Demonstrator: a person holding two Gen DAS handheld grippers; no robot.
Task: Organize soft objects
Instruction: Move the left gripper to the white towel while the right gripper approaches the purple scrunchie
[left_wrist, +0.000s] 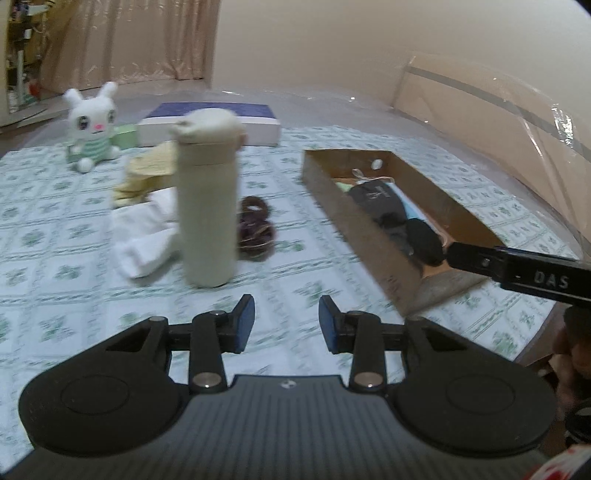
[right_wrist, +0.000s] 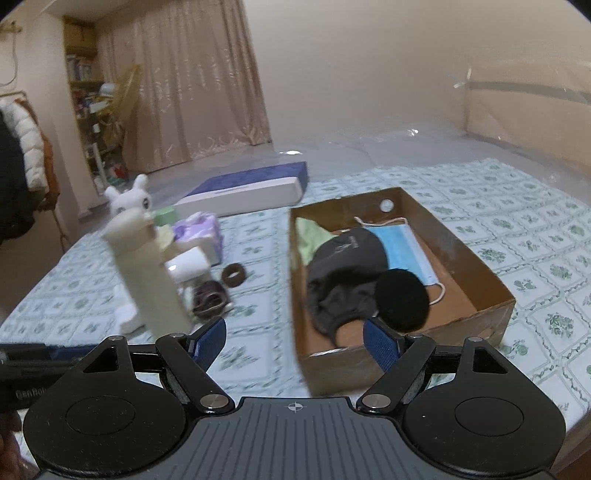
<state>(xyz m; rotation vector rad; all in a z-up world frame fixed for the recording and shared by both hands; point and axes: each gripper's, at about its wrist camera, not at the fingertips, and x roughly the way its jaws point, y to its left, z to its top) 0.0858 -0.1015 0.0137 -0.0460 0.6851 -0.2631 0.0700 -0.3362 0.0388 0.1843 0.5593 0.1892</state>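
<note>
A brown cardboard box (right_wrist: 491, 273) stands on the patterned cloth; it also shows in the left wrist view (left_wrist: 369, 225). Inside lie a dark grey cap (right_wrist: 343, 266), a black round pad (right_wrist: 402, 299), a blue face mask (right_wrist: 402, 247) and a green cloth (right_wrist: 310, 232). Left of the box lie dark hair scrunchies (left_wrist: 255, 229), white socks (left_wrist: 144, 236), a yellow cloth (left_wrist: 147, 170) and a white bunny plush (left_wrist: 92, 125). My left gripper (left_wrist: 286, 325) is open and empty, near a cream bottle (left_wrist: 207, 199). My right gripper (right_wrist: 293, 339) is open and empty at the box's near wall.
The upright cream bottle (right_wrist: 147, 273) stands between the soft items and the grippers. A flat white and blue box (left_wrist: 214, 122) lies at the back. A purple tissue pack (right_wrist: 199, 229) and a green cup (right_wrist: 164, 216) sit near the bunny. The table edge is at right.
</note>
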